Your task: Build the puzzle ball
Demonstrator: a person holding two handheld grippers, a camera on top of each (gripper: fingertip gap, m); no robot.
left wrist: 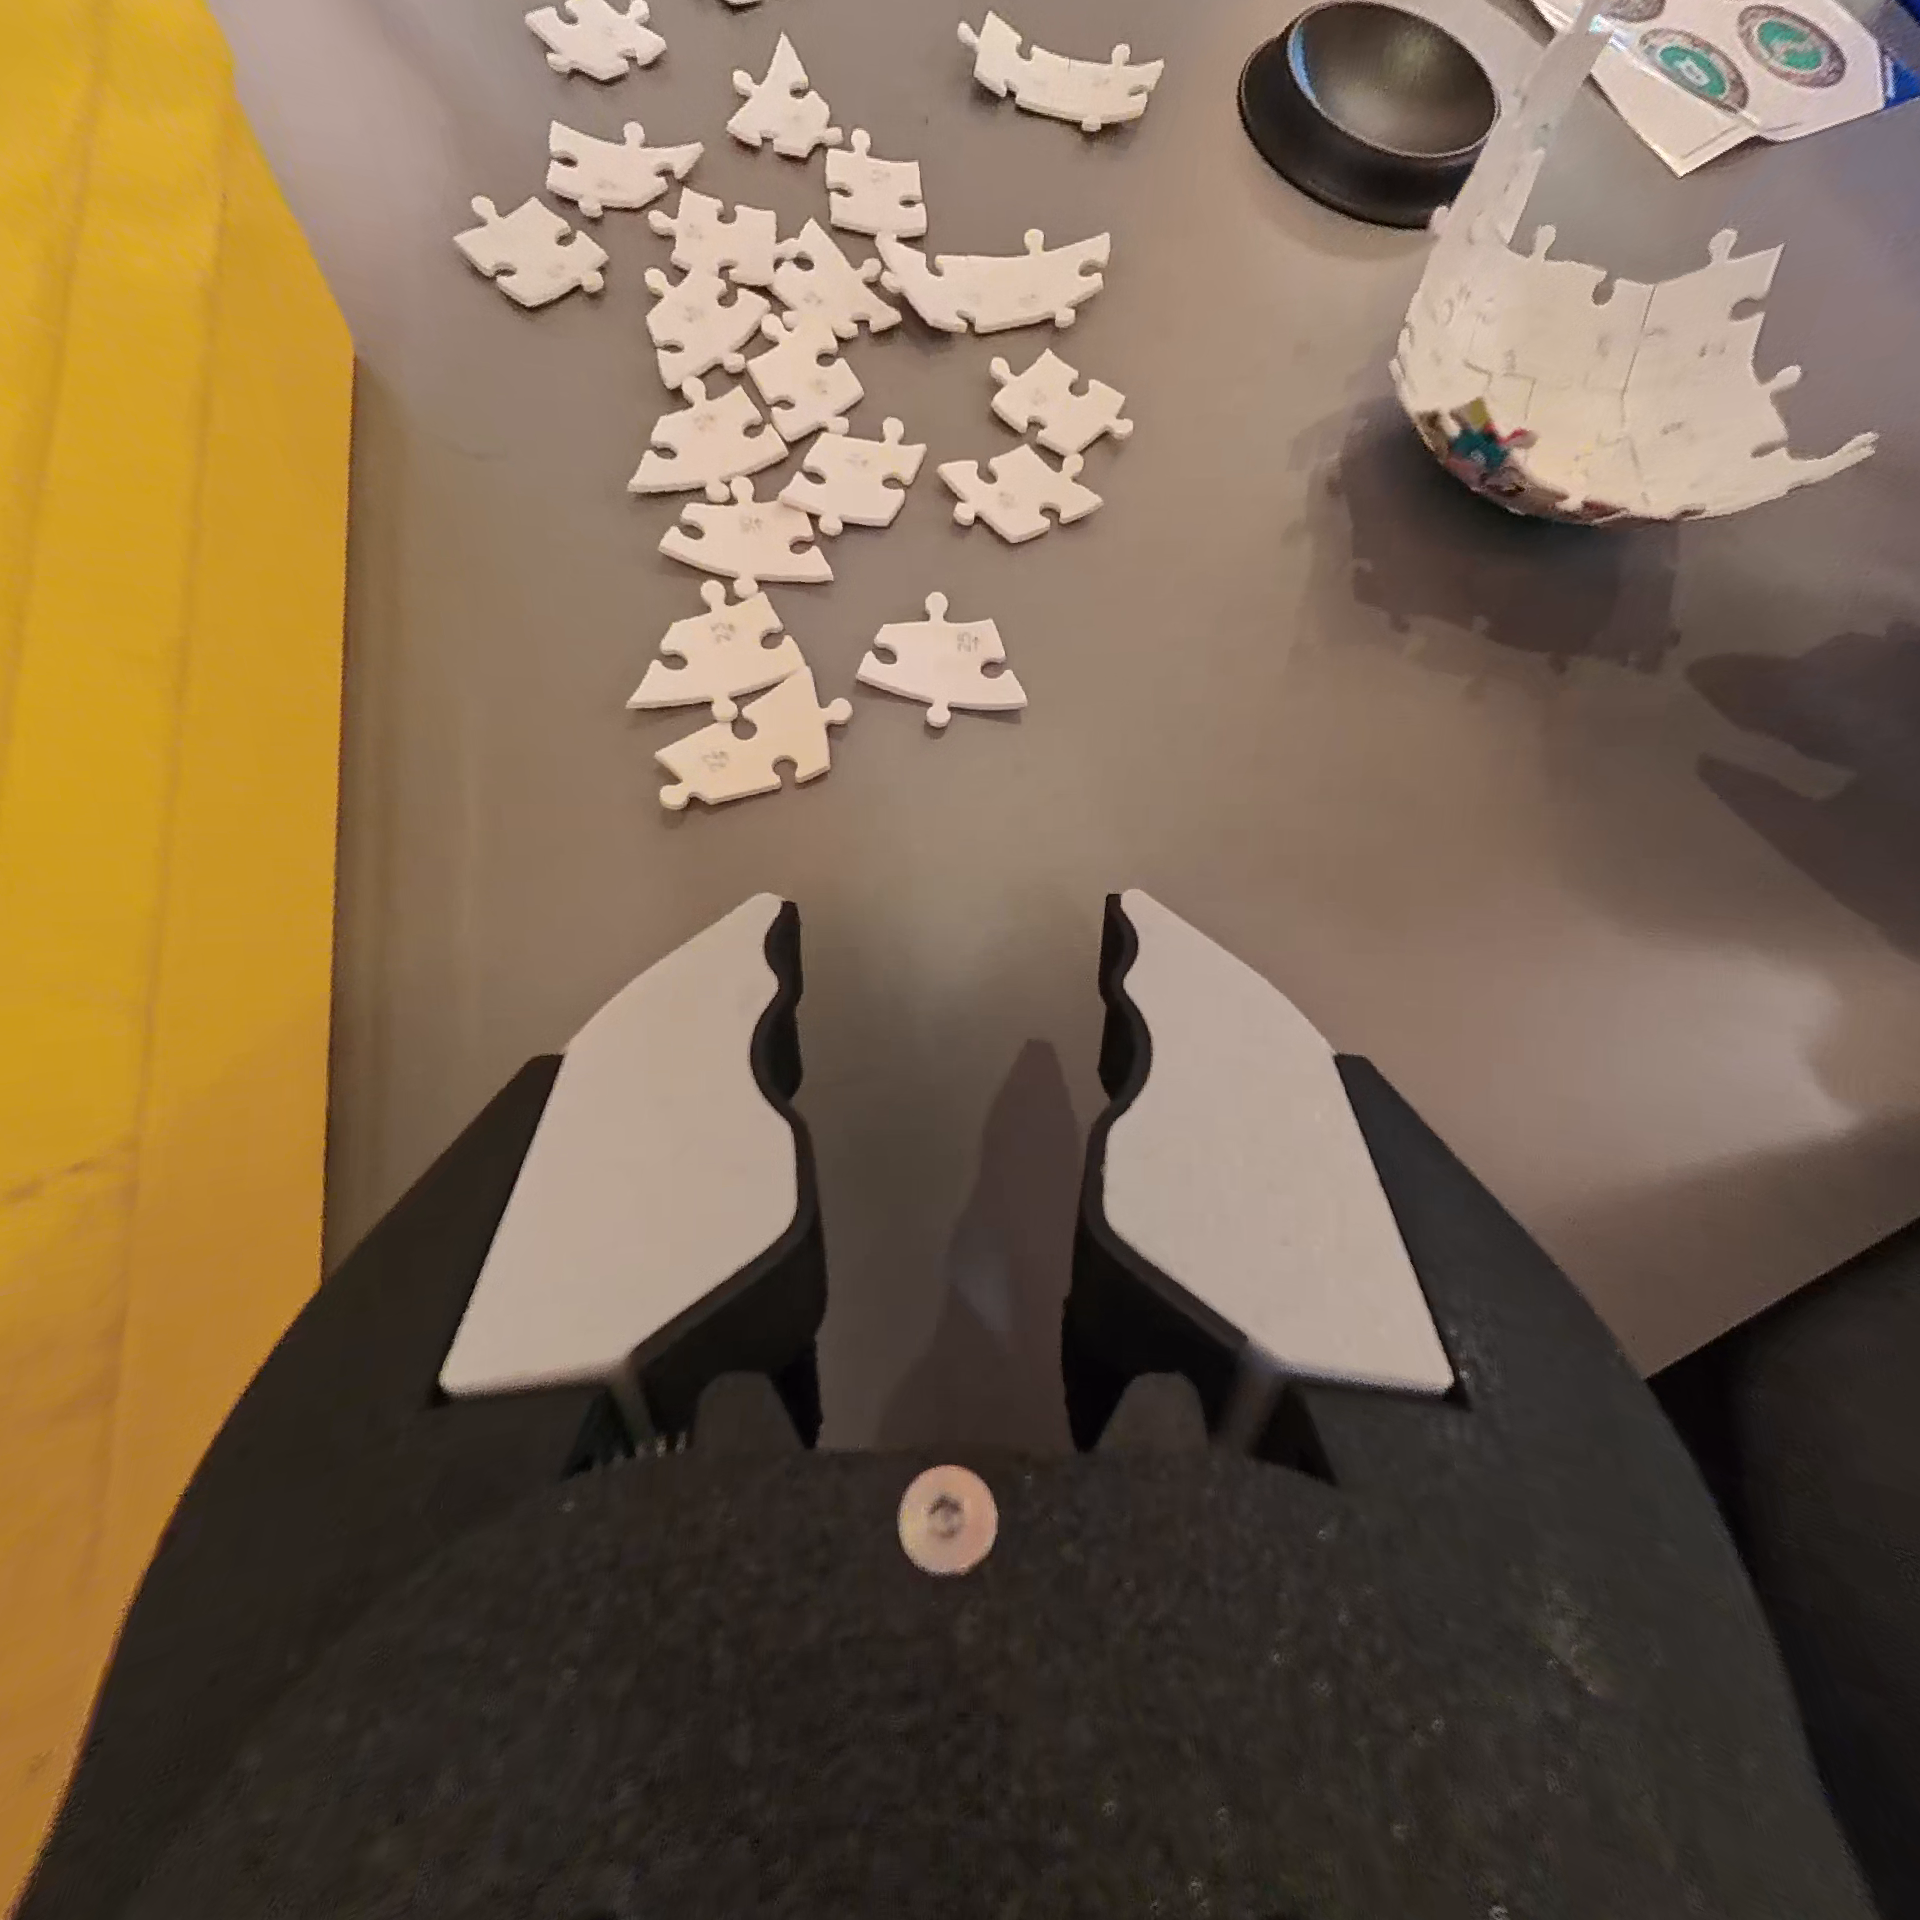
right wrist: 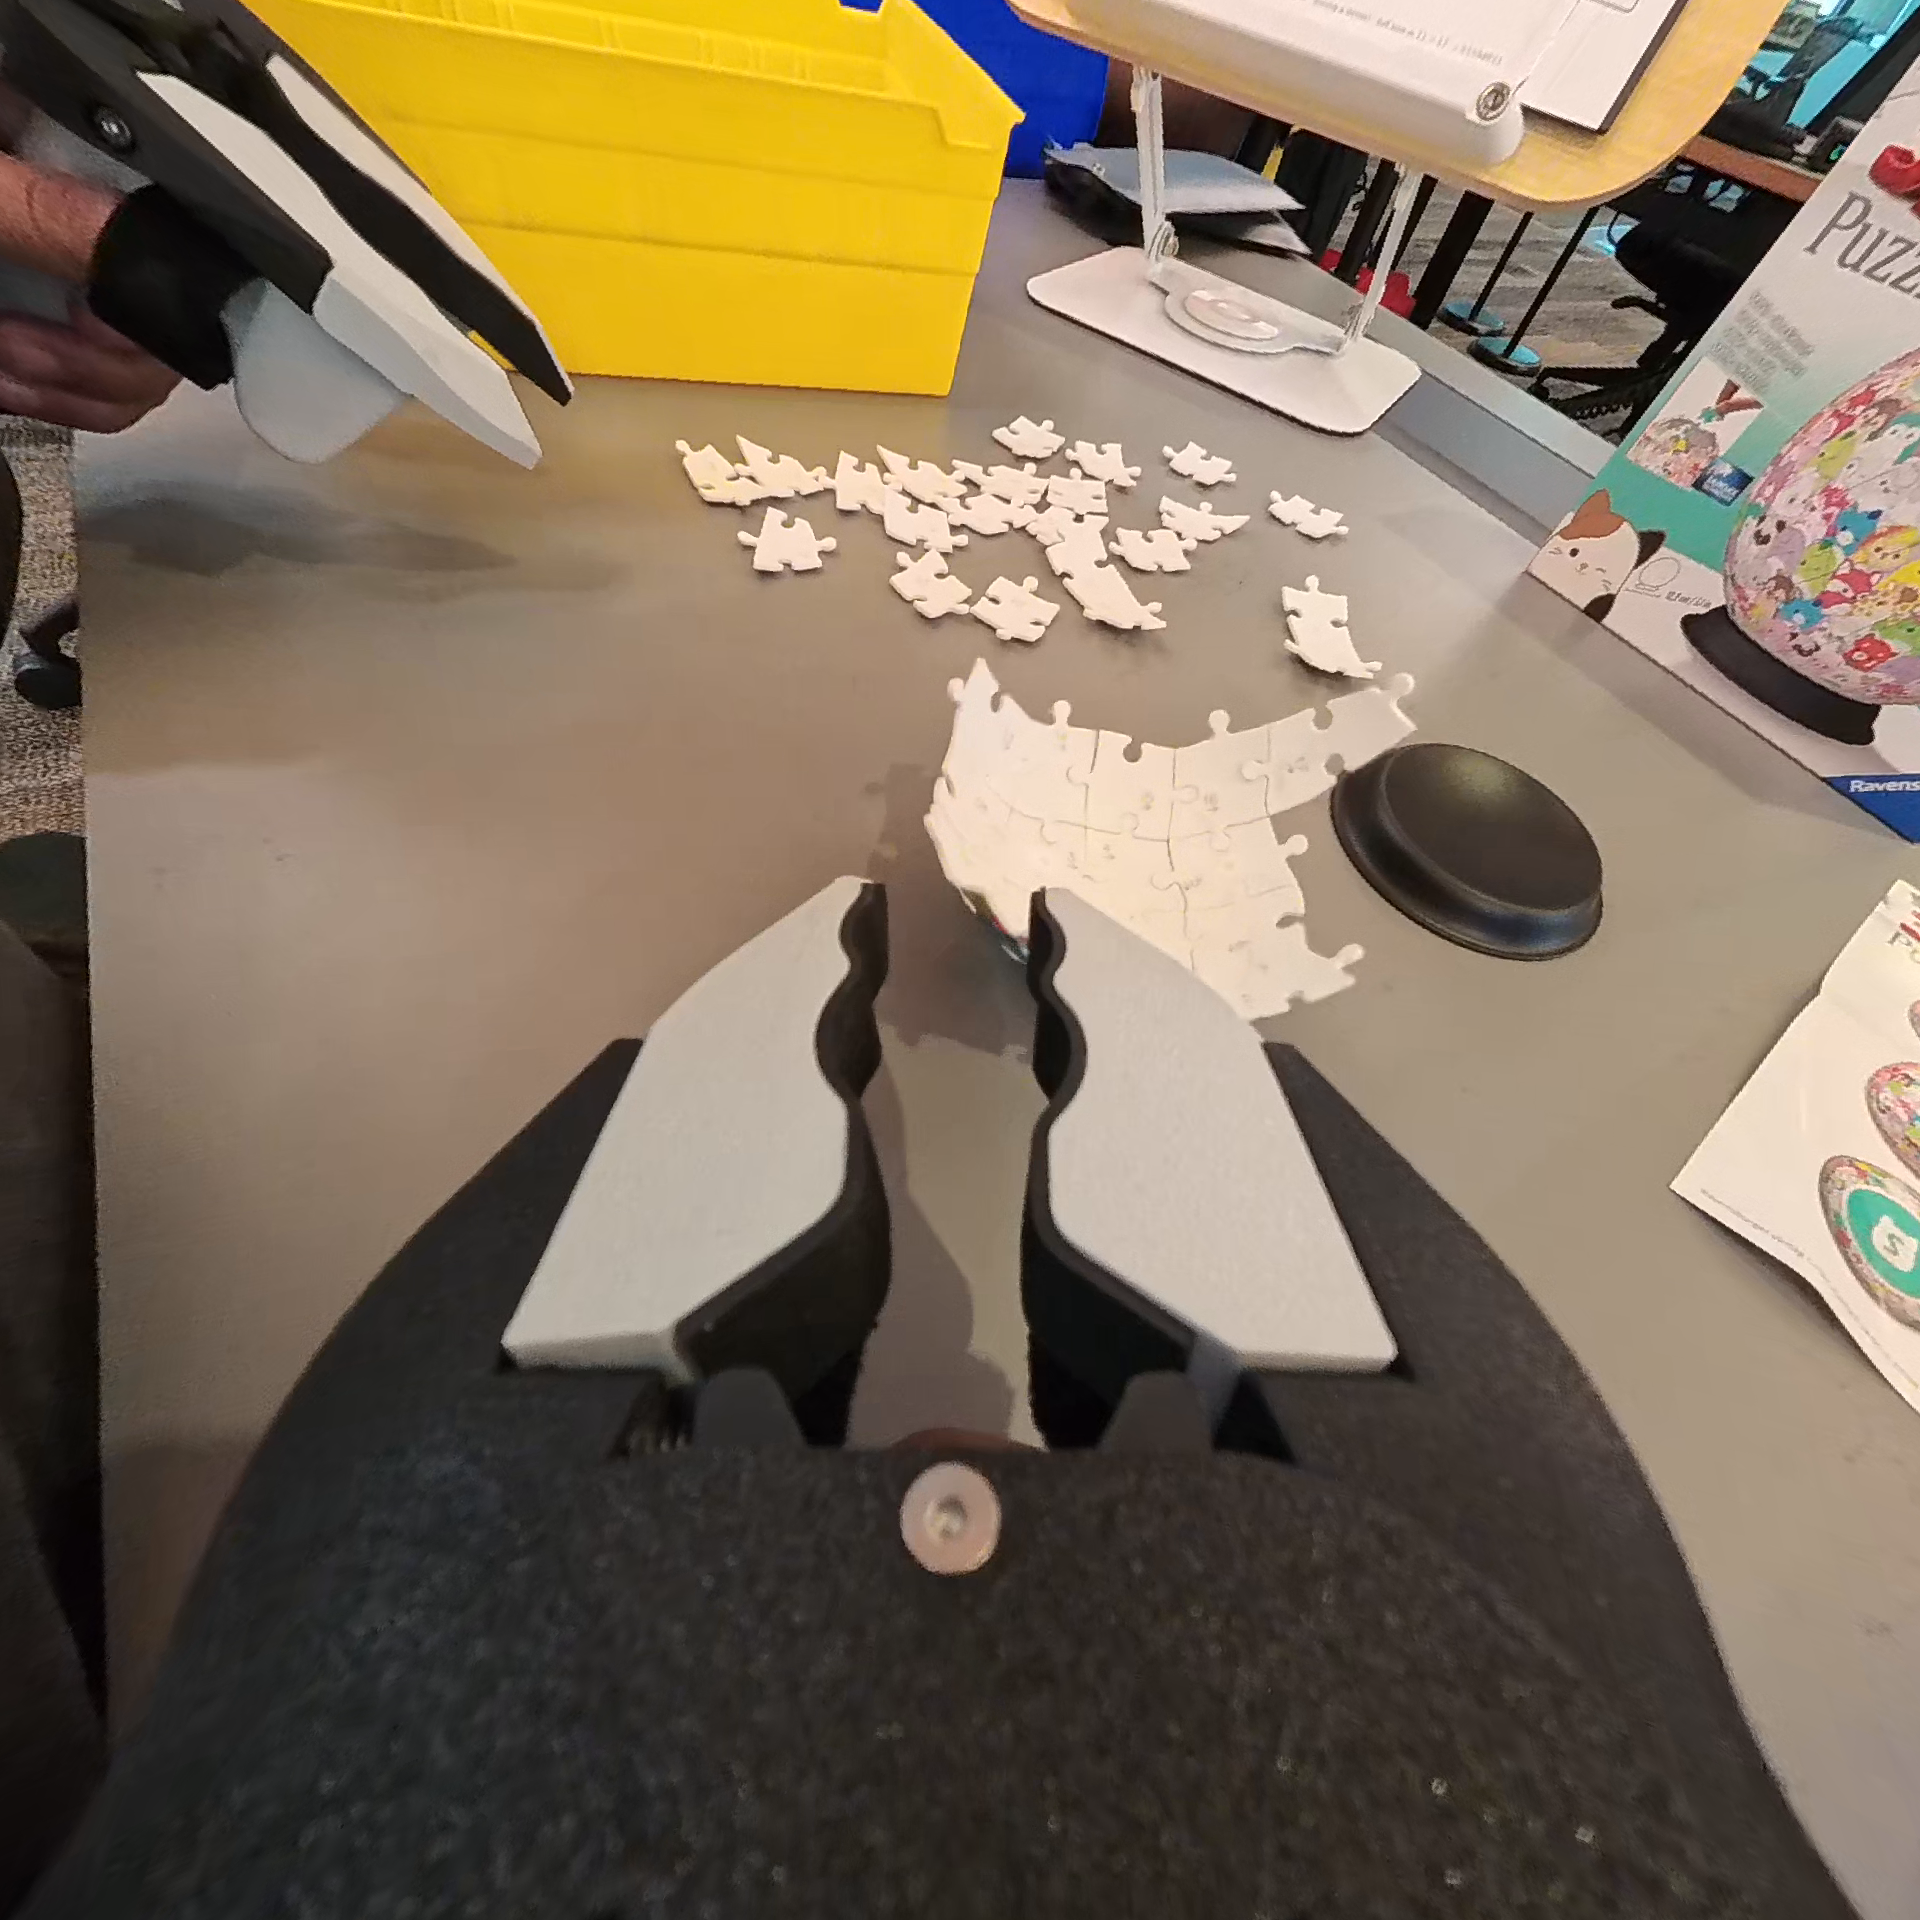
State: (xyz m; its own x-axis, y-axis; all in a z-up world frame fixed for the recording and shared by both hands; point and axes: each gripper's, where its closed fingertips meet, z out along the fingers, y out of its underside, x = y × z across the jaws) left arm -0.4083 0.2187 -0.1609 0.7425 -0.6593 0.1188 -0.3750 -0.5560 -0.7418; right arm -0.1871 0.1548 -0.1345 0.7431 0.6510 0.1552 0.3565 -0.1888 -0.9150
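- White curved puzzle pieces [left wrist: 790,416], blank side up, lie scattered on the grey counter [left wrist: 1299,831]; from the left tool [left wrist: 951,909] the nearest of them sit at about 11 to 12 o'clock, a clear gap ahead of its tips.
- That left tool is released, its jaws spread wide with only bare counter between them, and it hovers above the surface.
- The half-built puzzle ball shell [right wrist: 1143,831], a bowl-like arc of joined pieces resting on its coloured outer face, lies just past the right tool [right wrist: 956,902], at roughly 12 to 1 o'clock; part of it is hidden behind the right finger, so contact cannot be ruled out.
- The right tool is also released, its jaws parted by a narrower gap, and grasps nothing that shows.
- The shell's open rim runs across the right tool's line of reach, from 11 o'clock round to 2 o'clock.
- The black round stand [right wrist: 1470,847] sits beside the shell at 2 o'clock in the right wrist view, empty.
- Judgement: the right tool is nearer the shell and suited to steady it; the left is nearer the loose pieces and would fetch the next one.
- A yellow bin [right wrist: 727,208] stands beyond the pieces at 11 o'clock; the puzzle box [right wrist: 1787,540] and a leaflet [right wrist: 1818,1195] lie at 2 to 3 o'clock.
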